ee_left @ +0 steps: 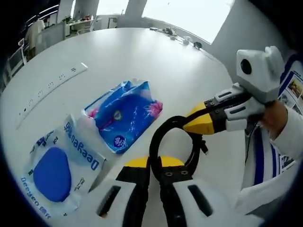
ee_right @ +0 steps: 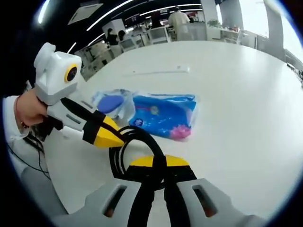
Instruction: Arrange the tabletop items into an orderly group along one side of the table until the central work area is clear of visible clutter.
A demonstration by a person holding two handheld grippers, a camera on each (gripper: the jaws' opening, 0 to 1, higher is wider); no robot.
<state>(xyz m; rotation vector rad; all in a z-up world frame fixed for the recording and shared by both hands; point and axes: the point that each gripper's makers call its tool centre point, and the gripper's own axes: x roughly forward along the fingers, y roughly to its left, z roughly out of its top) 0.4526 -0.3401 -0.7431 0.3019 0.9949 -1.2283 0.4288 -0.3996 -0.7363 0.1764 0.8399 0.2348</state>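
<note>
A black cable (ee_left: 156, 139) coiled into a loop hangs above the white table (ee_left: 142, 56), and both grippers are clamped on it. My left gripper (ee_left: 155, 163) is shut on the loop's lower part. My right gripper (ee_left: 194, 124) reaches in from the right and is shut on the upper right part. In the right gripper view the right gripper (ee_right: 158, 163) pinches the cable (ee_right: 142, 135), and the left gripper (ee_right: 116, 137) holds it from the left. A blue plastic packet (ee_left: 125, 113) and a white packet with a blue oval (ee_left: 61, 165) lie side by side.
A long white power strip (ee_left: 52, 87) lies beyond the packets. In the right gripper view the blue packet (ee_right: 163, 116), the white packet (ee_right: 111, 103) and the power strip (ee_right: 156, 72) sit on the table (ee_right: 236, 94). Small items (ee_left: 182, 39) rest at its far edge. People and desks are behind.
</note>
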